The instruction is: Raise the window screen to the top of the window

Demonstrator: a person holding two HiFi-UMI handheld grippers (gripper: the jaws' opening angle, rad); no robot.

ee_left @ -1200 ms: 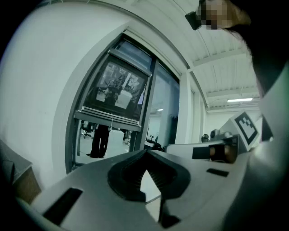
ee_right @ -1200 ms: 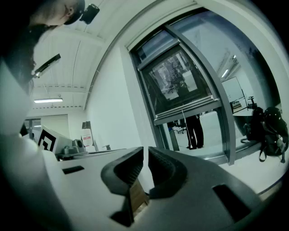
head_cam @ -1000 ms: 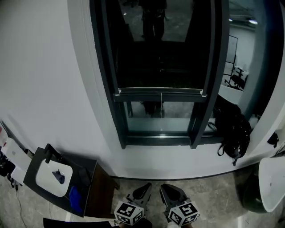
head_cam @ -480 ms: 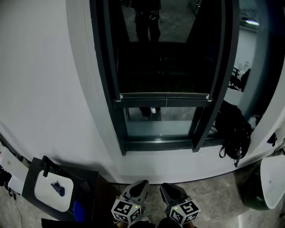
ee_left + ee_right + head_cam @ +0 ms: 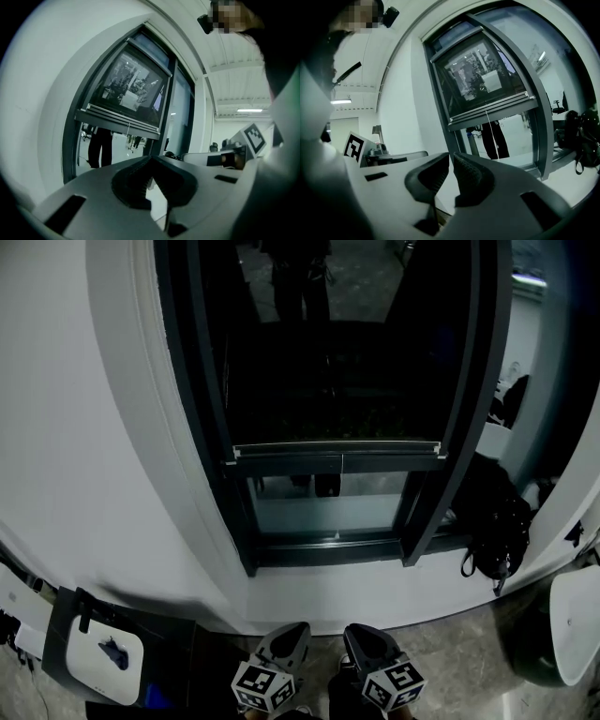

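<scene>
White plaster wall (image 5: 75, 427) and grey speckled floor (image 5: 450, 652) surrounded a tall dark-framed window (image 5: 202, 427). Side by side, the left hand-held gripper (image 5: 293, 634) and the right hand-held gripper (image 5: 361, 636) each had their jaws drawn together with nothing between them. Well ahead of both, the dark mesh window screen (image 5: 328, 362) hung with its pale-edged bottom rail (image 5: 335, 448) partway up the frame, above clear glass. Beyond the right hand-held gripper, a black backpack (image 5: 497, 521) sat by the window's lower corner.
</scene>
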